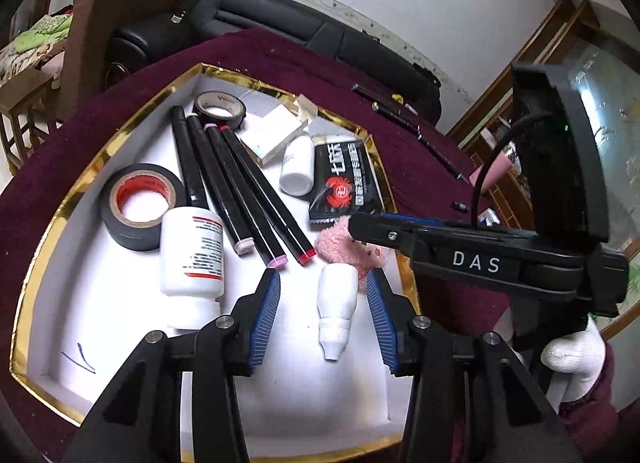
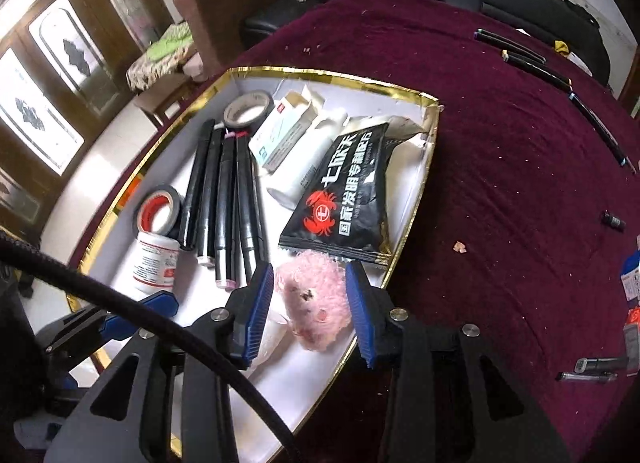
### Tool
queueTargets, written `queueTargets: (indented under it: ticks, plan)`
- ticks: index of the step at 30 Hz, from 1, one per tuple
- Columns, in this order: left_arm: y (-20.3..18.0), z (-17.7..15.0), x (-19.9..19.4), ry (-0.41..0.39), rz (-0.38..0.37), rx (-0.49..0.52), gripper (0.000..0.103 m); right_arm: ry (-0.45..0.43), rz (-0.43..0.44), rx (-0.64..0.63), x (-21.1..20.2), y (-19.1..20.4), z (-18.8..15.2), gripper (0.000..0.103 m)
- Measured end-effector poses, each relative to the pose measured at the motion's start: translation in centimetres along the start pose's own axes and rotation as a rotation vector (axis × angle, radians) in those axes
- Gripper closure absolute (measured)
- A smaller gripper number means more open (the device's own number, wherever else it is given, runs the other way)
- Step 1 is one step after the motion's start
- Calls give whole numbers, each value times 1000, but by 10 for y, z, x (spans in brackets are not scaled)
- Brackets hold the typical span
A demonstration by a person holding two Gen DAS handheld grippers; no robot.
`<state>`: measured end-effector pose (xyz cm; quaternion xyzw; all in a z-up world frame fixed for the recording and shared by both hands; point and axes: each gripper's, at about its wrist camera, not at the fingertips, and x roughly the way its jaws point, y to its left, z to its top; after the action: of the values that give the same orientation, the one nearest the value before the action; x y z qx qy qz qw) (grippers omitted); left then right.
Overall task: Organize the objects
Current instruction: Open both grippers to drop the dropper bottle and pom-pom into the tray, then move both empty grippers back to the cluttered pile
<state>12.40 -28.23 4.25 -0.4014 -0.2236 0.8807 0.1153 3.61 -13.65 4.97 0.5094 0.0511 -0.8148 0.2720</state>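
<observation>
Placing step, by the look of it: left gripper [image 1: 323, 303] spread around the small white dropper bottle [image 1: 337, 309] lying on the tray floor, pads clear; right gripper [image 2: 310, 303] spread beside the pink plush toy [image 2: 314, 297] at two o'clock, not pinching. Next, lifting clear calls for minding the gold-rimmed tray [image 1: 408, 275] edge; marker pens [image 1: 240, 187] crowd eleven o'clock.

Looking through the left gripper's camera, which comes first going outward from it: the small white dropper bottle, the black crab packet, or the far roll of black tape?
1. Small white dropper bottle, lying between the left gripper pads, untouched.
2. Black crab packet, further back, right side of the box.
3. Far roll of black tape, near the box's back corner.
</observation>
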Motion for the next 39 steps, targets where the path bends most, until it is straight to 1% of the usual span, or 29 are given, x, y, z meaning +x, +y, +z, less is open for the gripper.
queueTargets:
  ticks: [3,6,7,10,12,13,14,15,16,17,19,21,24,27,29,31,34,37,39]
  plan:
    - [0,1,-8,-27,-7,-13,62,-70,41,46,-21,-12,-6,67]
    - [-2,2,-16,-54,-11,-12,56,-143,61,97,-45,-32,-19,65]
    - [-4,3,-18,-61,-18,-9,56,-159,63,108,-51,-38,-23,64]
    - [-15,2,-22,-73,-60,13,56,-232,16,160,-78,-74,-46,63]
    - [-29,0,-21,-71,-88,54,56,-279,-25,218,-99,-106,-64,63]
    - [-36,-1,-20,-63,-99,76,56,-293,-37,241,-106,-119,-68,63]
    - [-44,-2,-16,-49,-113,101,56,-318,-60,287,-117,-139,-78,61]
    - [-55,-3,-11,-28,-132,129,56,-346,-85,336,-129,-160,-89,57]
    - [-64,-4,-6,-10,-147,149,56,-363,-101,363,-135,-174,-93,55]
    - [-74,-5,-1,11,-163,170,56,-391,-139,414,-145,-196,-104,53]
    - [-98,-9,13,56,-196,221,56,-412,-175,474,-154,-224,-115,53]
    - [-126,-13,30,102,-215,271,56,-428,-194,537,-160,-252,-128,53]
    - [-168,-19,54,155,-218,366,56,-445,-221,586,-162,-282,-141,53]
    - [-212,-25,77,184,-203,485,56,-456,-217,616,-158,-300,-143,53]
    - [-235,-29,88,185,-202,558,56,-468,-204,643,-155,-308,-147,53]
    - [-258,-26,109,186,-191,630,56,-483,-183,667,-151,-316,-152,53]
    - [-285,-24,144,210,-179,735,56,-502,-162,700,-150,-328,-165,53]
    - [-303,-28,177,275,-176,830,56,-522,-113,738,-152,-340,-175,53]
    - [-309,-31,197,306,-162,874,57,-533,-92,751,-152,-344,-177,52]
